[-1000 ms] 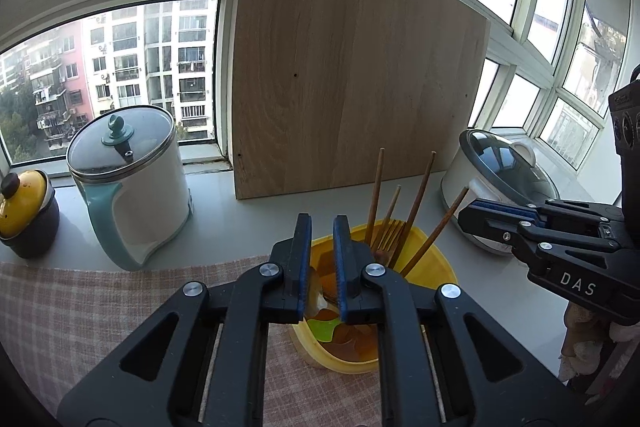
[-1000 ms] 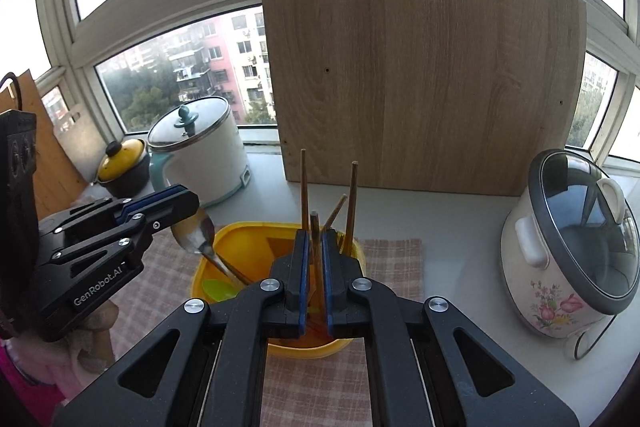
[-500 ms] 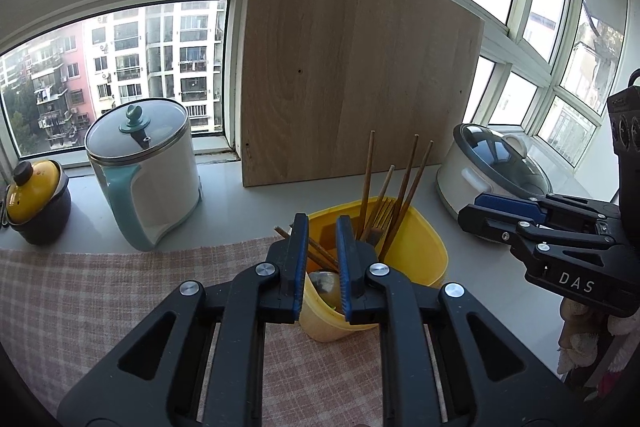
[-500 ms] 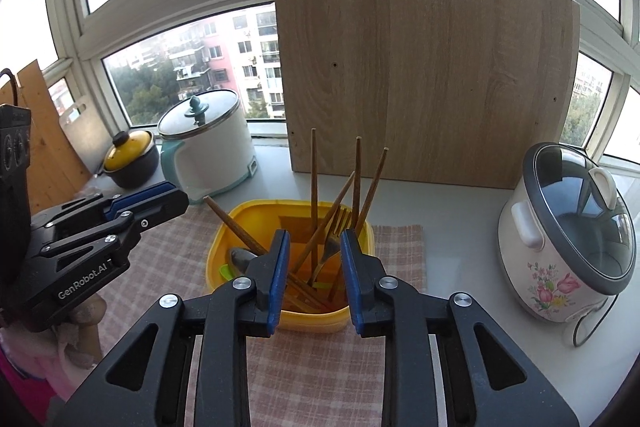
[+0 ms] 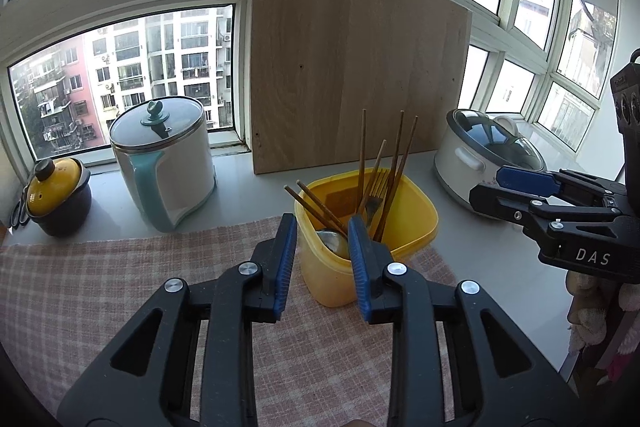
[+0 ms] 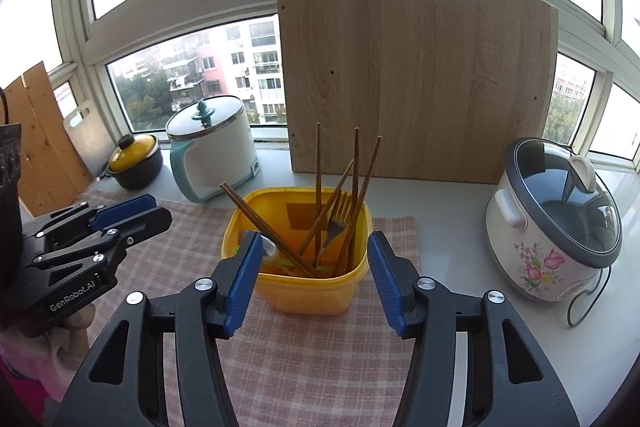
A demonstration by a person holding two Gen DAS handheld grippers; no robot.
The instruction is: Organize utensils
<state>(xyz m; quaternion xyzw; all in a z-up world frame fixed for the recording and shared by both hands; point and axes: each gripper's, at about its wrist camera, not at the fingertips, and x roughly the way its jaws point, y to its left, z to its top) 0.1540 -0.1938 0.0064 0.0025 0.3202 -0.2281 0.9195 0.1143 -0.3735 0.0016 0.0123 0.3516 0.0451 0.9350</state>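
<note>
A yellow plastic container [image 5: 332, 279] [image 6: 308, 291] stands on a checked cloth. It holds several wooden chopsticks [image 5: 362, 147] [image 6: 318, 163], a fork [image 5: 374, 203] [image 6: 338, 219] and a spoon [image 5: 332, 239] [image 6: 268, 247]. My left gripper [image 5: 322, 227] [image 6: 158, 209] hovers just short of the container's near left corner. Its jaws are opening and grip nothing. My right gripper [image 6: 315, 241] [image 5: 496, 189] is drawn back in front of the container. Its jaws are also opening, wider, with nothing pressed between the pads.
A white and teal electric pot [image 5: 168, 163], a small black pot with a yellow lid [image 5: 56, 195] and a flowered rice cooker [image 6: 552, 227] stand along the windowsill. A large wooden board [image 5: 352, 75] leans on the window behind the container. More boards [image 6: 40, 131] lean at far left.
Both grippers have drawn back from the container and opened. The spoon held by the left and the chopstick held by the right now rest inside the container.
</note>
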